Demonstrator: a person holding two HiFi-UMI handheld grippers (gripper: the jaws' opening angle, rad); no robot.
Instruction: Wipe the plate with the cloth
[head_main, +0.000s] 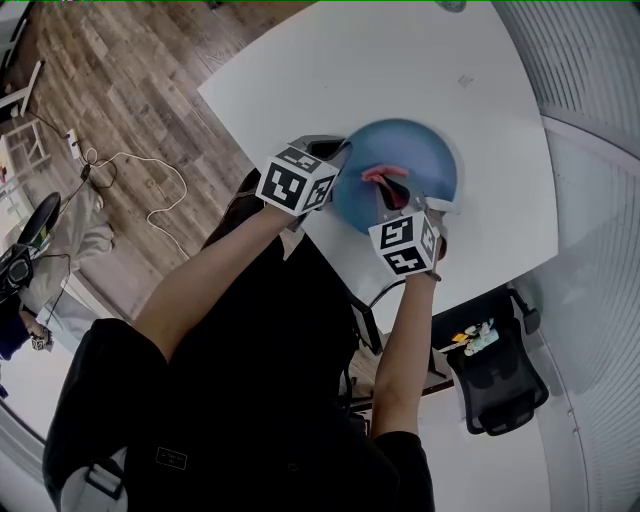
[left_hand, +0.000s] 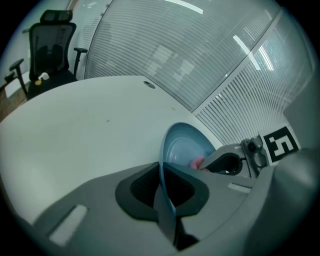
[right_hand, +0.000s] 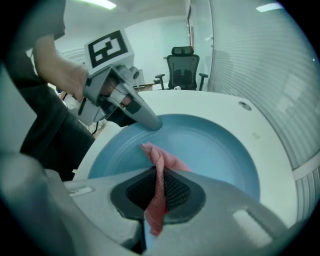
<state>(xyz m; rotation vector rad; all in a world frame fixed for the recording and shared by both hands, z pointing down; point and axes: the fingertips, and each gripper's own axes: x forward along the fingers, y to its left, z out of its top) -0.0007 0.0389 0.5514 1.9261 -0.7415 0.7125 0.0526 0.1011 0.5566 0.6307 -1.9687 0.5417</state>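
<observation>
Your left gripper (left_hand: 162, 172) pinched the plate (left_hand: 185, 147) by its rim; looked rigid, probably slick, breakable. Your right gripper (right_hand: 159, 186) pinched the cloth (right_hand: 161, 167) mid-bunch; soft, light, floppy.

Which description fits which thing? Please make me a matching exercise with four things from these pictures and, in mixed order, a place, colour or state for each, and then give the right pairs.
Things:
1. left claw
2. right claw
3. plate
4. office chair

Descriptions:
A. black, on the floor near the white table
B. shut on the pink cloth
C. blue and round
D. shut on the plate's rim

Pairs: 1-D; 2-B; 3-C; 4-A.
</observation>
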